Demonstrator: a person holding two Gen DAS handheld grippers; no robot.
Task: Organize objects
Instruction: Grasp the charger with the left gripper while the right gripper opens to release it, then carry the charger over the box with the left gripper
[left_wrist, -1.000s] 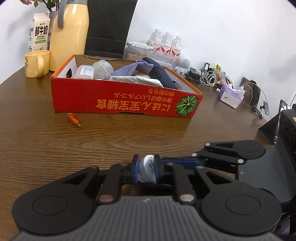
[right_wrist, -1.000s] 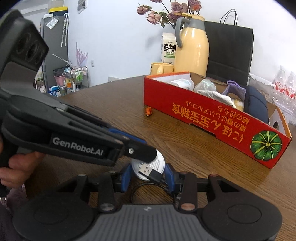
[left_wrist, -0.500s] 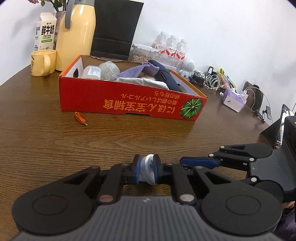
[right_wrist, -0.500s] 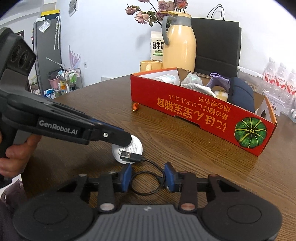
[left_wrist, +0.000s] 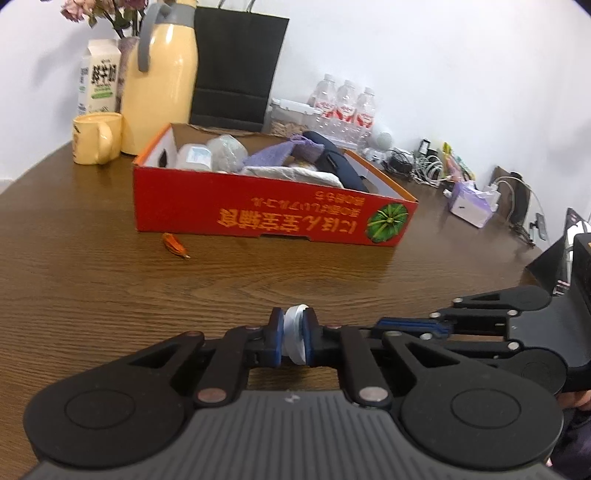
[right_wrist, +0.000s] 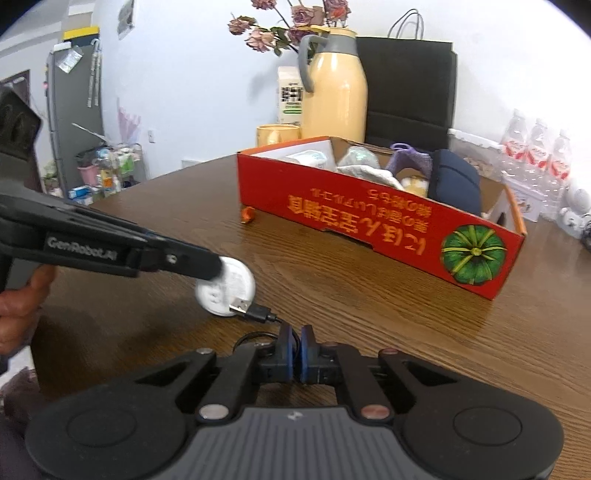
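My left gripper (left_wrist: 294, 338) is shut on a round white charger puck (left_wrist: 295, 332), held on edge just above the wooden table (left_wrist: 92, 288). In the right wrist view the puck (right_wrist: 231, 288) shows at the left gripper's tip, with a black USB cable (right_wrist: 255, 312) running from it. My right gripper (right_wrist: 296, 350) is shut on that cable, close to the plug. The red cardboard box (left_wrist: 273, 218) with several items inside stands beyond, also seen in the right wrist view (right_wrist: 369, 221).
A yellow mug (left_wrist: 96, 137), a yellow thermos (left_wrist: 162, 74), a milk carton (left_wrist: 99, 75) and a black bag (left_wrist: 236, 66) stand behind the box. A small orange scrap (left_wrist: 174, 245) lies by its front. Water bottles (left_wrist: 345, 103), chargers and a tissue pack (left_wrist: 474, 203) sit at the right.
My right gripper closed from open onto the cable and drew back from the puck. Both grippers rose slightly; the left still holds the puck.
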